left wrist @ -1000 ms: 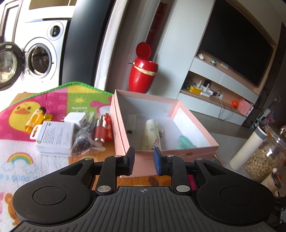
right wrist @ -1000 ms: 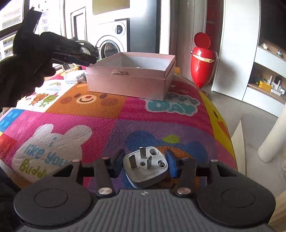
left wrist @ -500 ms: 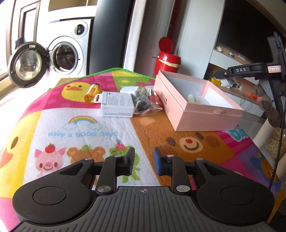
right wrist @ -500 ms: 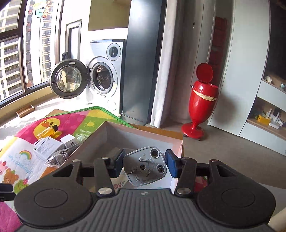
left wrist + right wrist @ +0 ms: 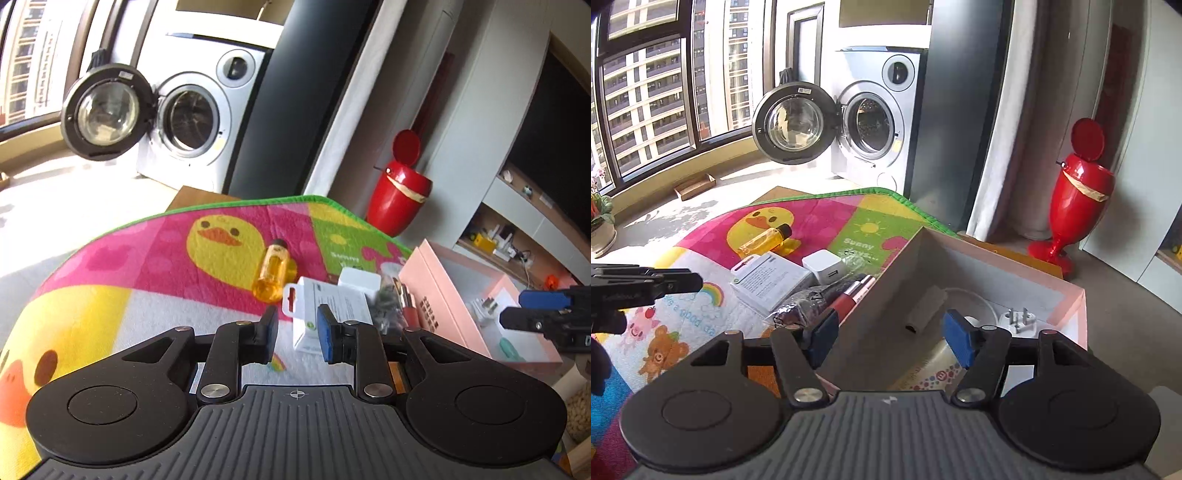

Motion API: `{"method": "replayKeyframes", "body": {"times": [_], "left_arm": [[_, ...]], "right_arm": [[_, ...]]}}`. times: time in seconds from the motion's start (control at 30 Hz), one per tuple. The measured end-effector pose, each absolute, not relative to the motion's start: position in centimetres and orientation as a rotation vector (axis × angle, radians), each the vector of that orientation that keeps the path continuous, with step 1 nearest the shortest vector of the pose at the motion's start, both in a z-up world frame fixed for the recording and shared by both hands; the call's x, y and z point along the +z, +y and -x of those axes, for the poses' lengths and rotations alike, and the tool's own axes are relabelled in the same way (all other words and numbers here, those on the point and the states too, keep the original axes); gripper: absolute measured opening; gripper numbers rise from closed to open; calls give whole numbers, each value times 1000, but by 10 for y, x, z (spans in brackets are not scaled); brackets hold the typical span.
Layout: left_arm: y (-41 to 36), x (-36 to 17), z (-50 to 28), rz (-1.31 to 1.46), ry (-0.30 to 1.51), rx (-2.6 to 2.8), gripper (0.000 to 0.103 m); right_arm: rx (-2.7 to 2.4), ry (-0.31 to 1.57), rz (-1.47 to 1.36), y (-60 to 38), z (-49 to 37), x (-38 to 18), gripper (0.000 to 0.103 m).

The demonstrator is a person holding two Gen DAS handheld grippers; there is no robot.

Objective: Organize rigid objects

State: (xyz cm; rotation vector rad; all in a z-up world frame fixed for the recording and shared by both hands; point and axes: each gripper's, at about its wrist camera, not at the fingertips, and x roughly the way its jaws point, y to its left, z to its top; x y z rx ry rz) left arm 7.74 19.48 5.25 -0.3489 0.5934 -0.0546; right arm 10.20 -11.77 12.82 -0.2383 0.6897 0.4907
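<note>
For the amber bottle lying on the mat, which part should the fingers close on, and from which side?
Grip the amber bottle across the middle of its round body, coming down from above. It lies on its side, apart from the white packet, so both long flanks look free; its dark cap end is narrower and likelier to slip.

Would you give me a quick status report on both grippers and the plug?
Right gripper open, jaws just widened, nothing between. Plug adapter lies in pink box. Left gripper empty, jaws narrowly apart over mat.

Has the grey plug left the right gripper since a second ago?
Yes. The plug now lies inside the pink box; the right gripper, just opened, is empty.
</note>
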Motion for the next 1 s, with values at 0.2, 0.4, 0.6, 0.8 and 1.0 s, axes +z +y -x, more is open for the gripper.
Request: {"method": "replayKeyframes", "body": {"times": [0.2,0.4,0.6,0.8,1.0], "left_arm": [[202,49,-166,285,692,24,26],[208,33,-192,342,739,-45,28],[206,31,-183,312,731,-99,29],[208,27,-154,312,711,-149,29],[210,25,-103,317,689,-193,28]], "right_arm": [[591,698,337,-76,-87,127,68],[596,800,229,-60,-130,138,68],[524,923,168,-18,-204,120,68],[416,1002,238,25,-250,80,53],[469,1071,236,28,-228,68,41]]}}
